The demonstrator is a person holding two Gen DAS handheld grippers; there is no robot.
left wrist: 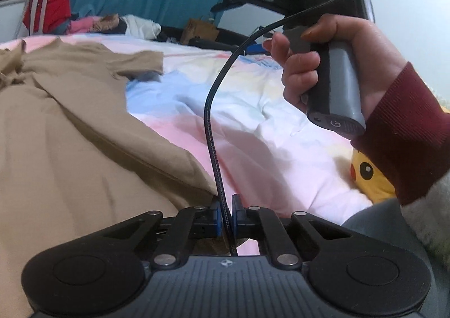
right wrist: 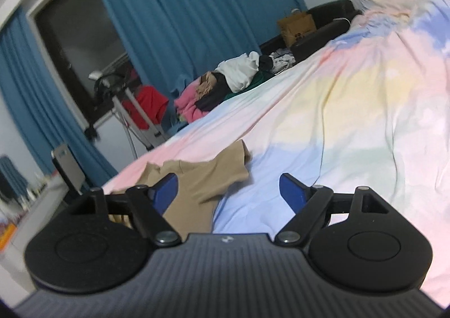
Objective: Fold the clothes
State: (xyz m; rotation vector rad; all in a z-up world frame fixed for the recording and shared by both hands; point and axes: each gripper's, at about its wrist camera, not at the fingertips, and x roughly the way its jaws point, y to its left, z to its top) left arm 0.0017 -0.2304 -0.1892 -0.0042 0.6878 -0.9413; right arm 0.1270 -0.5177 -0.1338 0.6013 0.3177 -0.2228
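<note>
A tan T-shirt [left wrist: 70,126] lies spread on the pastel bed sheet [left wrist: 267,121], one short sleeve [left wrist: 140,63] pointing right. My left gripper [left wrist: 225,214] is low over the shirt's near edge, its blue pads almost together with the black cable [left wrist: 213,110] running between them; whether it pinches cloth is hidden. My right gripper shows in the left wrist view [left wrist: 230,0], held high in a hand with a maroon cuff. In the right wrist view it [right wrist: 229,191] is open and empty, above the shirt's sleeve [right wrist: 202,177] and the sheet [right wrist: 351,110].
A pile of mixed clothes [right wrist: 233,81] lies at the bed's far edge. A yellow plush toy [left wrist: 368,174] lies at the right. A brown paper bag [right wrist: 296,27], a black bed frame, blue curtains [right wrist: 182,8] and a stand with a red garment [right wrist: 146,104] are beyond.
</note>
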